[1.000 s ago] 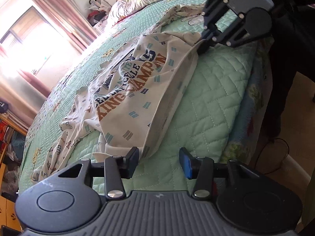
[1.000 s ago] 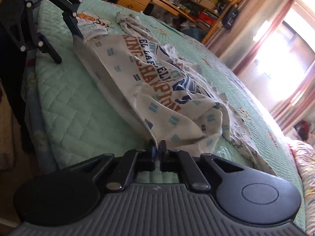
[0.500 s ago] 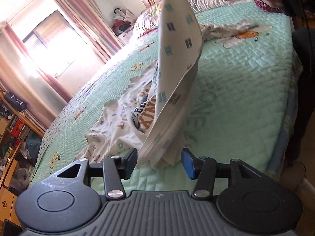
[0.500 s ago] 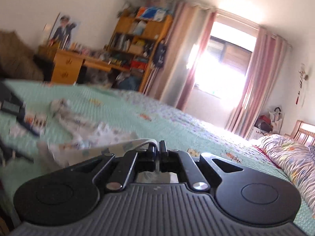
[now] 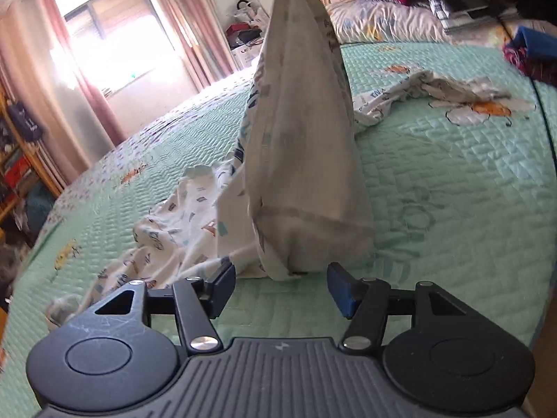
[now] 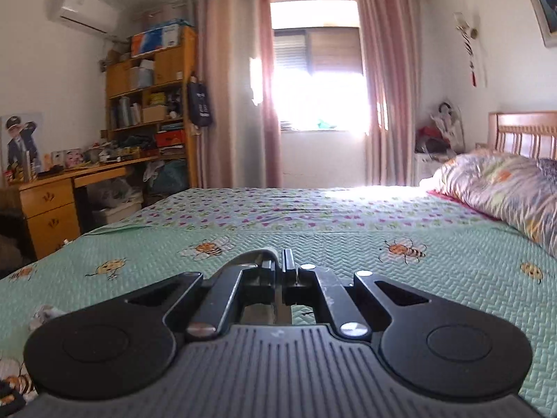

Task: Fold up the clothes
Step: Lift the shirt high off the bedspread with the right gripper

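My left claw [image 5: 280, 287] at the bottom of its frame has just been opening, jaws apart over the quilt [image 5: 452, 181] with nothing pinched, the shirt's [image 5: 299, 160] hem hanging just beyond them. The shirt rises from centre frame to the top edge; my right claw [image 6: 280, 264], low centre in its view, is clamped on a fold of it
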A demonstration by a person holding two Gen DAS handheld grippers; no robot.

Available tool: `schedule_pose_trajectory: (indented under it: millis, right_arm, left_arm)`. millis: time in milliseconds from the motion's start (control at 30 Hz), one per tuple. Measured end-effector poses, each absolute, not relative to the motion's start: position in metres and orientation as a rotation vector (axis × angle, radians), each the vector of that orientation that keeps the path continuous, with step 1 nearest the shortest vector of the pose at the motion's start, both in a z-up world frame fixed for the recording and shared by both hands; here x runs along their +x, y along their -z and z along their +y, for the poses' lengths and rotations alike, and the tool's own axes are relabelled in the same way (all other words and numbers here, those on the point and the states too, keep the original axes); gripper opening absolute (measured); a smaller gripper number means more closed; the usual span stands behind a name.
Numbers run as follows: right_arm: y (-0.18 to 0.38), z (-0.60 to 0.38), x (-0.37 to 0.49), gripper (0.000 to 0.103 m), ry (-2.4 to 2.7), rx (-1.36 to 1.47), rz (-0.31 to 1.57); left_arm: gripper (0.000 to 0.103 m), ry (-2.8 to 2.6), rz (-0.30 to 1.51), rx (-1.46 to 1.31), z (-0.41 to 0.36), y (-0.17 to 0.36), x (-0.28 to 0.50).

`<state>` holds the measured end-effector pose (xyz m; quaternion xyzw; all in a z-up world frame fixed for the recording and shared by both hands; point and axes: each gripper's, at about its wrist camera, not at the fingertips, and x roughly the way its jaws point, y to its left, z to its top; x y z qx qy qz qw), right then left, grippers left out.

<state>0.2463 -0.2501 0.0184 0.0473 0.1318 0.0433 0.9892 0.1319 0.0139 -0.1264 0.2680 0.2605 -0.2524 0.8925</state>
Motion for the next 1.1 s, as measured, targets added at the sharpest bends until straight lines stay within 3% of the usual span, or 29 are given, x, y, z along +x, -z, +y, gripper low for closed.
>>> schedule_pose_trajectory:
  millis: [167,433,533,633,900,1100]
  right_arm:
    - [0.027,-0.264,0.294,0.004,-0.042,0.180,0.420]
    - [0.095,-0.281,0.291,0.004,-0.014,0.333,0.509]
    - [0.103,-0.285,0.282,0.005,-0.027,0.356,0.511]
    - [0.106,-0.285,0.274,0.006,-0.041,0.371,0.514]
    - [0.100,-0.278,0.258,0.009,-0.068,0.382,0.495]
    - [0.090,-0.277,0.252,0.009,-0.074,0.361,0.477]
  left_arm:
    - [0.062,0.542,0.581,0.540,0.009,0.140,0.140]
    - [0.059,0.613,0.623,0.412,0.013,0.141,0.158]
    - [0.047,0.633,0.612,0.371,0.015,0.138,0.156]
    - [0.026,0.637,0.591,0.283,0.023,0.129,0.156]
    - [0.011,0.623,0.581,0.223,0.018,0.122,0.157]
    - [0.007,0.618,0.493,0.037,0.028,0.095,0.126]
